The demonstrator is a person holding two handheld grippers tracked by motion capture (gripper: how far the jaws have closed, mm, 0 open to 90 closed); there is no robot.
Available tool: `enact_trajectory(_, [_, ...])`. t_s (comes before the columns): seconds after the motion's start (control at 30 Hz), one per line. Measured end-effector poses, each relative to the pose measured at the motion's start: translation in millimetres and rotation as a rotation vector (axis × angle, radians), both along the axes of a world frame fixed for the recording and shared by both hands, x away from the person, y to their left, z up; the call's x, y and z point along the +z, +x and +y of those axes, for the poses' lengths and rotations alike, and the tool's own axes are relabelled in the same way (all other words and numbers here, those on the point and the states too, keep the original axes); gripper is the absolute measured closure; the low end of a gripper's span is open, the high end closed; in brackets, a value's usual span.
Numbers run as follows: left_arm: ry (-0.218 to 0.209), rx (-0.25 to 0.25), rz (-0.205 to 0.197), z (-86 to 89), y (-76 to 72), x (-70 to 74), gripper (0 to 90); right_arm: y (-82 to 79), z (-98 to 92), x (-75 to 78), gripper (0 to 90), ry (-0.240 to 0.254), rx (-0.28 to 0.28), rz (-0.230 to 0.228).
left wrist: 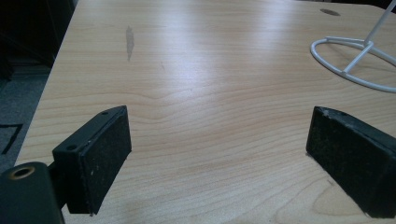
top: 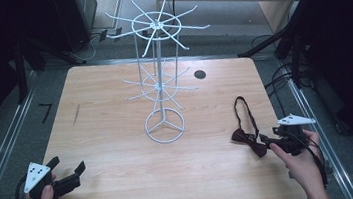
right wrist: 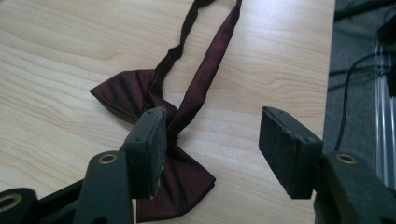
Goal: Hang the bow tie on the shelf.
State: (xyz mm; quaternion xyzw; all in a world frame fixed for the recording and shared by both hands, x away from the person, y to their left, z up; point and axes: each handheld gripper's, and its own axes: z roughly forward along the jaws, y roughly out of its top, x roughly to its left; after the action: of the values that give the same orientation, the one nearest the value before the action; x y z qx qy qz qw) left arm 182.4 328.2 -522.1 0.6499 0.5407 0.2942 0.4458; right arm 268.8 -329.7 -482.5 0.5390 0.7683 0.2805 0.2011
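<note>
Left gripper (top: 66, 168) near the table's (top: 118, 136) front-left corner, jaws spread wide, nothing between them. Right gripper (right wrist: 212, 140) jaws parted, gripping nothing; one jaw over the maroon bow tie (right wrist: 135, 95), lying near the right edge.

Bow tie (right wrist: 126, 95) lies flat; jaws spread above it

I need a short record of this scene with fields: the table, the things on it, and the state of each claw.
table: light wood, one dark round hole near far edge
stand: white wire rack, upright, mid-table, hooks bare
bow tie: dark red, flat near right edge, strap looped away
left claw: open, above bare wood
right claw: open, one jaw over the bow tie, not closed on it
</note>
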Motion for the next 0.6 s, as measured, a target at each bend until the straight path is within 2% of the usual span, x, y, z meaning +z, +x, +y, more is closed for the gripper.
enact_trajectory(0.07, [0.001,-0.002,-0.002,0.1,-0.1,0.0,7.2,9.6,4.1,2.9,42.7,-0.02,0.013,0.061])
enact_trajectory(0.27, [0.002,-0.001,-0.003,-0.2,-0.2,-0.2,7.3,30.1,15.4,14.5,42.5,-0.075,0.047,0.155])
enact_trajectory(0.37, [0.003,-0.001,-0.003,-0.6,-0.2,-0.2,7.2,38.2,20.2,16.8,41.5,-0.091,0.066,0.228])
enact_trajectory(0.43, [0.004,-0.001,-0.003,-0.6,-0.2,-0.2,7.3,42.3,23.7,15.9,40.5,-0.105,0.082,0.268])
enact_trajectory(0.47, [0.004,-0.001,-0.002,-0.5,-0.3,-0.1,7.3,42.3,23.7,15.9,40.5,-0.105,0.082,0.268])
enact_trajectory(0.5, [0.003,-0.002,-0.004,-0.6,-0.3,-0.1,7.3,45.5,27.9,12.3,39.6,-0.128,0.092,0.311])
enact_trajectory(0.6, [0.004,-0.003,-0.004,-1.0,-0.5,-0.1,7.3,46.9,35.1,3.9,39.2,-0.17,0.115,0.379])
